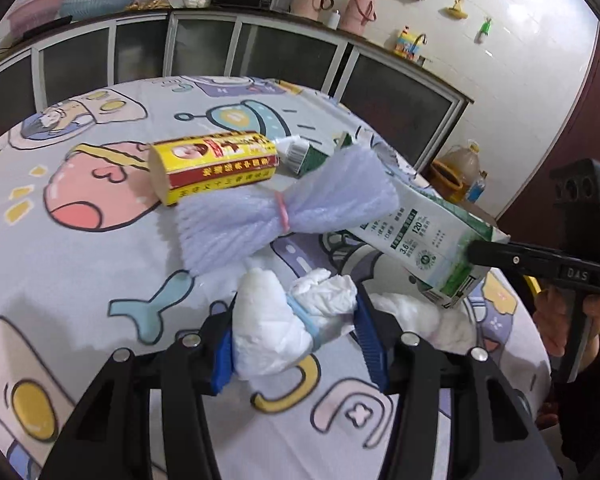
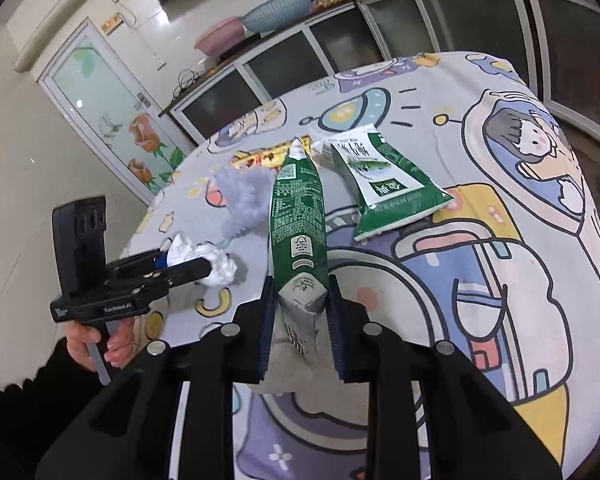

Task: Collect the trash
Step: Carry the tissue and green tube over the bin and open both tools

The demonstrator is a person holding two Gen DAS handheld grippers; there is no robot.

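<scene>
My left fingers [image 1: 226, 350] are clamped on a crumpled white tissue wad [image 1: 284, 328], blue pads pressing it from both sides, so the left gripper [image 1: 296, 336] has it lifted just clear of the tablecloth [image 1: 80, 280]. My right gripper [image 2: 298, 320] is squeezing the bottom end of a green-and-white milk carton [image 2: 298, 216], which sticks out away from me, tilted up off the cloth. Both grippers point down at a slant toward the table, each with my hand [image 2: 100, 340] wrapped round the handle under it, dark sleeve showing.

Further out toward the middle of the table there's a lavender foam net tied with a pink band [image 1: 276, 208], a yellow box [image 1: 216, 164] lying on its side behind it, and a flattened green carton [image 2: 384, 184] nearer the far edge. Another white tissue [image 1: 420, 316] sits on the cloth just right of my left gripper.
</scene>
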